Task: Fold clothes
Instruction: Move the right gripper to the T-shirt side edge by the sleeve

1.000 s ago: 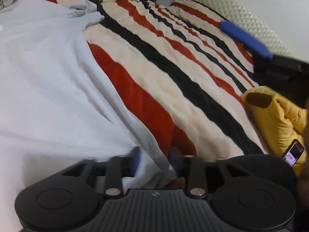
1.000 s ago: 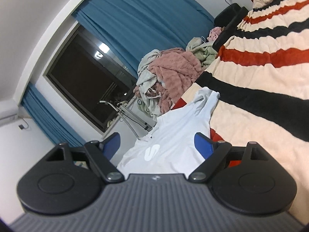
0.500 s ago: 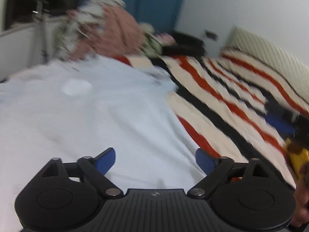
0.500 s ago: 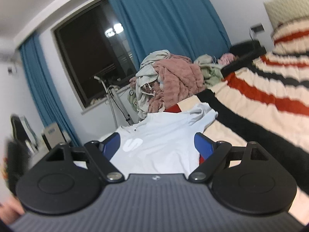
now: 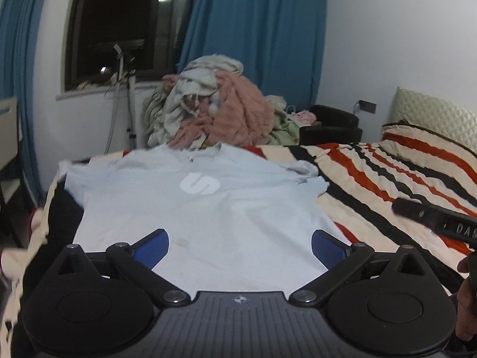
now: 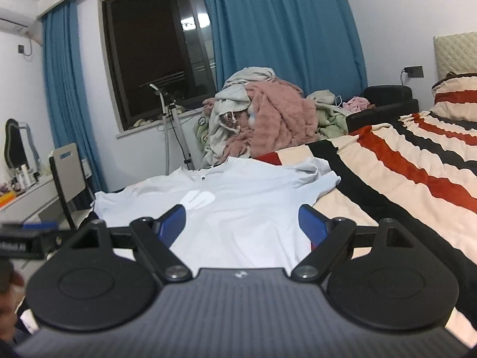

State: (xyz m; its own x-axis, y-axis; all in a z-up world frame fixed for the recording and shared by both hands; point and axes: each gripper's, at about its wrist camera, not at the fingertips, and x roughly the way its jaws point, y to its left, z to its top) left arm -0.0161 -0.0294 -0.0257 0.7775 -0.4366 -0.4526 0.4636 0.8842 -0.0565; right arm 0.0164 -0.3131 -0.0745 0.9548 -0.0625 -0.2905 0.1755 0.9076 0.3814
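Left view: your left gripper (image 5: 240,246) has let go of the hem it pinched a second ago; jaws wide, empty, above the shirt (image 5: 202,208), spread flat on the bed (image 5: 387,185).

Right view: your right gripper (image 6: 242,223) has levelled, jaws wide, empty. Shirt looks ready for folding.

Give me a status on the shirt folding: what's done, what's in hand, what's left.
Done: the light blue shirt lies spread flat on the striped bedspread, logo up, with no fold made yet. In hand: nothing; the left tool and right tool are both open above the shirt's lower part. Left: every fold of this shirt, and probably the pile of clothes behind it.
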